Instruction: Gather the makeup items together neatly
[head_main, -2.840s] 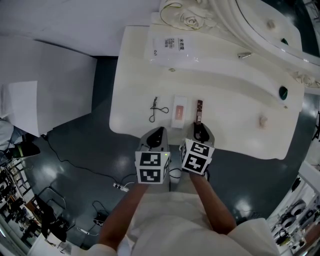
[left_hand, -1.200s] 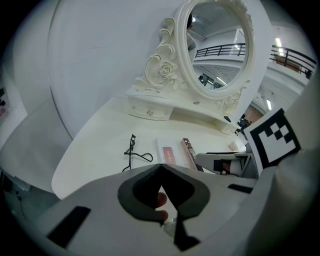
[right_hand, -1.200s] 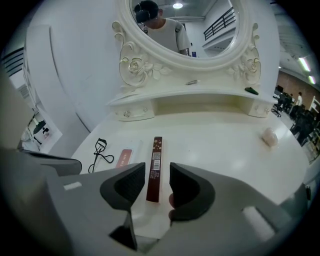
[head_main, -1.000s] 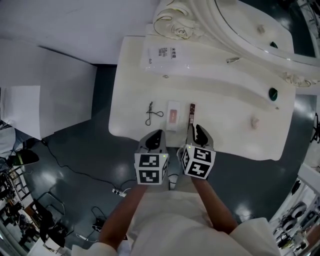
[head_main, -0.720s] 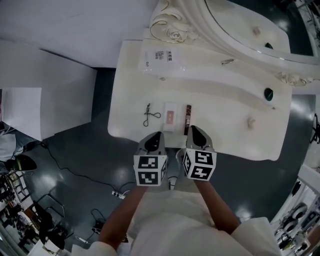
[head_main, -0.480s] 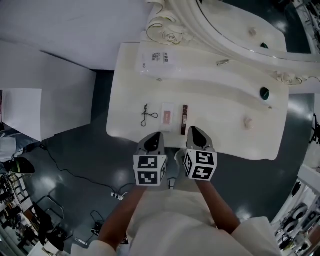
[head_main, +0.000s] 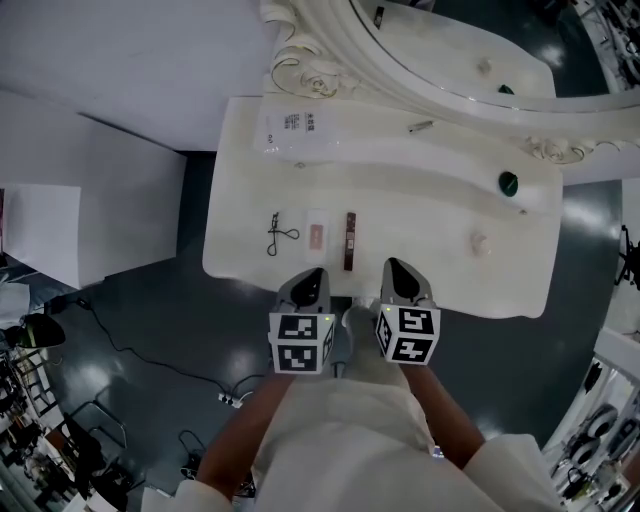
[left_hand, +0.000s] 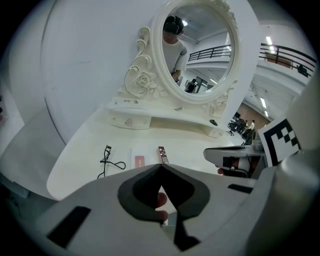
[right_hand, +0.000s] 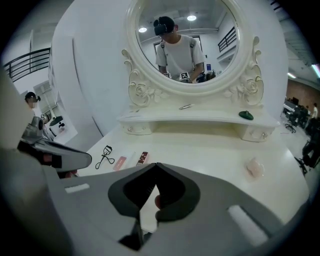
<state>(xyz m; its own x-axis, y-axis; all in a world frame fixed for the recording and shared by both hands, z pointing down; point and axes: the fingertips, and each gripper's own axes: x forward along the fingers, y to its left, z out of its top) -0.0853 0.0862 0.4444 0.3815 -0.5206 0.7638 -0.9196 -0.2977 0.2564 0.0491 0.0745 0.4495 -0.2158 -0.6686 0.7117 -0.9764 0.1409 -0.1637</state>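
Three makeup items lie in a row near the front edge of the glossy white dressing table (head_main: 430, 215), side by side but not touching: a black wire-handled eyelash curler (head_main: 280, 233) at the left, a flat white packet with a pink patch (head_main: 316, 235) in the middle, and a slim dark brown stick (head_main: 350, 240) at the right. The packet and the stick lie lengthwise and roughly parallel. The left gripper (head_main: 312, 275) sits at the table's front edge just on the near side of the packet, and the right gripper (head_main: 397, 268) sits just beside the stick's near end. Each has its jaws pressed together with nothing between them. Well apart from the row, toward the right, a pale pink lump (right_hand: 255, 168) rests on the tabletop. A small green object (right_hand: 246, 115) sits on the raised shelf below the ornate white oval mirror (right_hand: 145, 87) — the three items themselves stay clear of both
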